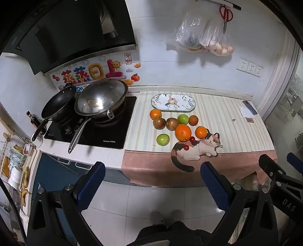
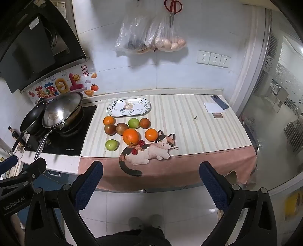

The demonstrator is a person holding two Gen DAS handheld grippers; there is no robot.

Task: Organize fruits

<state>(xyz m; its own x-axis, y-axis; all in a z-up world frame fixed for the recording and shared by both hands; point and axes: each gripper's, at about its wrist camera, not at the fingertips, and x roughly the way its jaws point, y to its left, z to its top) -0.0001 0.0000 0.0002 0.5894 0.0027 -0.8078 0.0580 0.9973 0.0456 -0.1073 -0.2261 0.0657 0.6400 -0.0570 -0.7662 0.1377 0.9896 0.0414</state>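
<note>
We can read "GenRobot.AI" on the left gripper's (image 2: 11, 164) body at the left edge of the right wrist view, and "DAS" on the right gripper's (image 1: 280, 162) body in the left wrist view. The wall sticker (image 1: 90, 74) behind the stove carries large plush-style Chinese characters. Small white print on the near edge of the black hob (image 1: 106, 128) is too fine for us to read.

Both grippers hang short of the worktop (image 2: 198, 121) over the floor, each with its blue-padded fingers (image 2: 89, 181) spread wide and nothing between them.

The fruits lie loose on the striped cloth, near its cat picture (image 2: 151, 149): a big orange (image 2: 130, 136), two smaller oranges (image 2: 151, 134), two green fruits (image 2: 111, 145), three brownish ones (image 2: 110, 129), possibly tomatoes, and two small red ones (image 2: 141, 142). The oval flowered plate (image 2: 113, 109) just beyond them holds nothing.

On the hob stand a steel wok (image 1: 102, 98) and a dark pan (image 1: 56, 106). Two clear bags (image 2: 151, 36) hang on the wall under red scissors (image 2: 173, 7); one seems to hold eggs, the other's dark contents we cannot identify. A phone (image 2: 219, 102) lies at the far right.
</note>
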